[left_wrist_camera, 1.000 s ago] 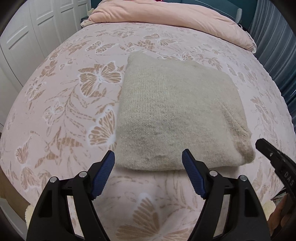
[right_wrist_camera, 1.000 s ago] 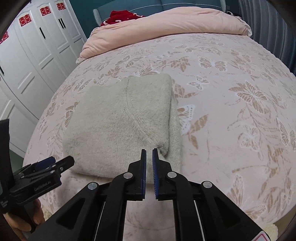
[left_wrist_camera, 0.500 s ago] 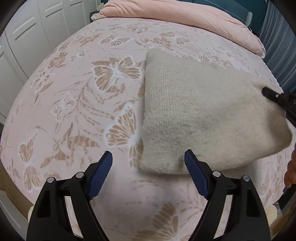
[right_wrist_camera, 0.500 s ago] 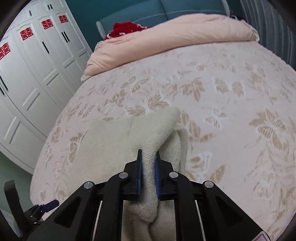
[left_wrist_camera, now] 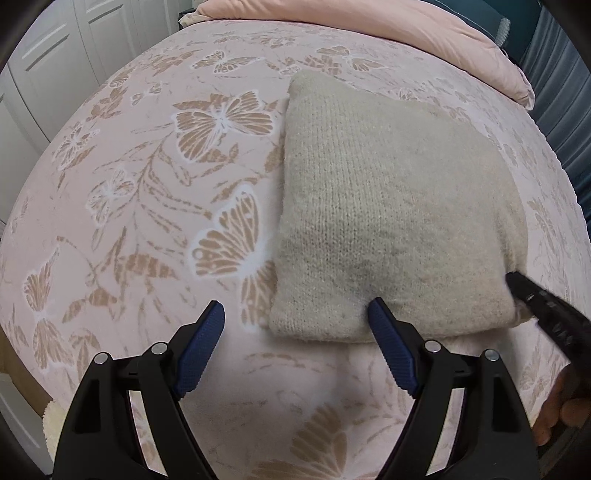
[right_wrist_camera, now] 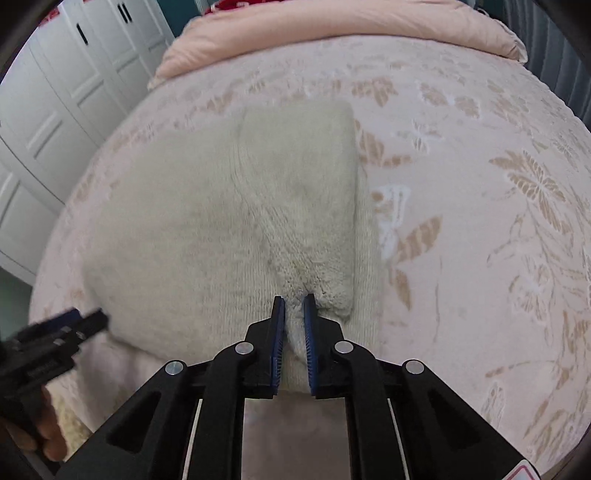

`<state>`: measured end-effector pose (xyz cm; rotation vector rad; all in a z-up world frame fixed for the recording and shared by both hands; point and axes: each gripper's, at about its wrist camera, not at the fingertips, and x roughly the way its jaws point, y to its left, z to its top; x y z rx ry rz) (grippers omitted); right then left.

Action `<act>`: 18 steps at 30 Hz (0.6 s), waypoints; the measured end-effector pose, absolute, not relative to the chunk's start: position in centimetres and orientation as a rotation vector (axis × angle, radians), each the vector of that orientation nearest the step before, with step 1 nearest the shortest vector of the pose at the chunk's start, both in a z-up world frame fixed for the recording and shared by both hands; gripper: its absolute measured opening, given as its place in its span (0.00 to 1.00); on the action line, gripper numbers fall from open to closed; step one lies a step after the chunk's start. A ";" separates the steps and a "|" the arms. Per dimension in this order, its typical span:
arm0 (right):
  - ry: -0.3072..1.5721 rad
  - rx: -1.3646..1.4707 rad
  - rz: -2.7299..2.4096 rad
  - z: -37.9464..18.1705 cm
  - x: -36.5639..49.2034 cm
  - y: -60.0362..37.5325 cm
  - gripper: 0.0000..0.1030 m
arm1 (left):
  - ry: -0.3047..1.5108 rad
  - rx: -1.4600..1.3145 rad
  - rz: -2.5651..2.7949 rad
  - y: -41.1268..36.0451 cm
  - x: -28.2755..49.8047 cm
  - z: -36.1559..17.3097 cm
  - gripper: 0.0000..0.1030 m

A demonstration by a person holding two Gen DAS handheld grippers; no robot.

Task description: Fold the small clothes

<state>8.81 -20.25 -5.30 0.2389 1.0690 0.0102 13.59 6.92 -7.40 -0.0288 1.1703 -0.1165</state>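
A folded beige knit garment (left_wrist_camera: 388, 206) lies on the butterfly-patterned bedspread (left_wrist_camera: 147, 206). My left gripper (left_wrist_camera: 295, 321) is open and empty just in front of the garment's near left corner, its right fingertip at the near edge. My right gripper (right_wrist_camera: 294, 306) is shut on the garment's (right_wrist_camera: 229, 221) near right edge, with a fold of knit between its blue pads. The right gripper also shows at the right edge of the left wrist view (left_wrist_camera: 539, 306). The left gripper shows blurred at the lower left of the right wrist view (right_wrist_camera: 62, 328).
A rolled pink duvet (left_wrist_camera: 369, 22) lies across the head of the bed, with something red (right_wrist_camera: 229, 5) behind it. White wardrobe doors (right_wrist_camera: 55, 92) stand to the left. Grey-blue curtains (left_wrist_camera: 565, 92) hang to the right. The bed's near edge is just below the grippers.
The right gripper closed on the garment's right edge, lifted it, then lowered it back nearly flat. The left gripper stayed open, drifting left of the garment.
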 end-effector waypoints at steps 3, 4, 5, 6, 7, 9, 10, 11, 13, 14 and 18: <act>0.985 0.260 0.021 -2.2 7.4 -19.9 0.09 | 1.158 -0.005 -0.121 6.6 13.0 -6.8 0.76; 0.983 0.246 0.019 -2.2 7.2 -19.9 0.10 | 1.155 0.001 -0.122 6.6 12.9 -6.7 0.76; 1.009 0.228 0.012 -2.9 7.2 -19.9 0.11 | 1.155 0.000 -0.123 6.6 12.7 -6.6 0.76; 1.050 0.212 -0.007 -4.4 7.5 -20.1 0.11 | 1.155 -0.003 -0.124 6.6 12.5 -6.5 0.78; 1.101 0.195 -0.031 -6.2 7.7 -20.4 0.07 | 1.156 -0.007 -0.121 6.6 12.4 -6.5 0.78; 1.101 0.228 -0.036 -6.8 7.2 -20.8 0.07 | 1.157 -0.013 -0.123 6.5 12.0 -6.3 0.78; 1.085 0.262 -0.030 -5.9 6.8 -20.9 0.08 | 1.155 -0.012 -0.124 6.4 11.8 -6.1 0.78; 1.061 0.298 -0.017 -4.8 6.2 -20.9 0.08 | 1.147 -0.010 -0.129 6.4 11.5 -5.9 0.78; 1.015 0.327 -0.005 -2.8 5.1 -20.7 0.14 | 1.127 0.012 -0.129 6.3 10.8 -5.5 0.79; 1.000 0.318 -0.005 -2.1 4.5 -20.4 0.14 | 1.120 0.023 -0.128 6.3 10.5 -5.4 0.79; 0.966 0.285 -0.063 -0.7 1.5 -20.0 0.30 | 1.098 0.046 -0.137 6.1 9.4 -4.8 0.79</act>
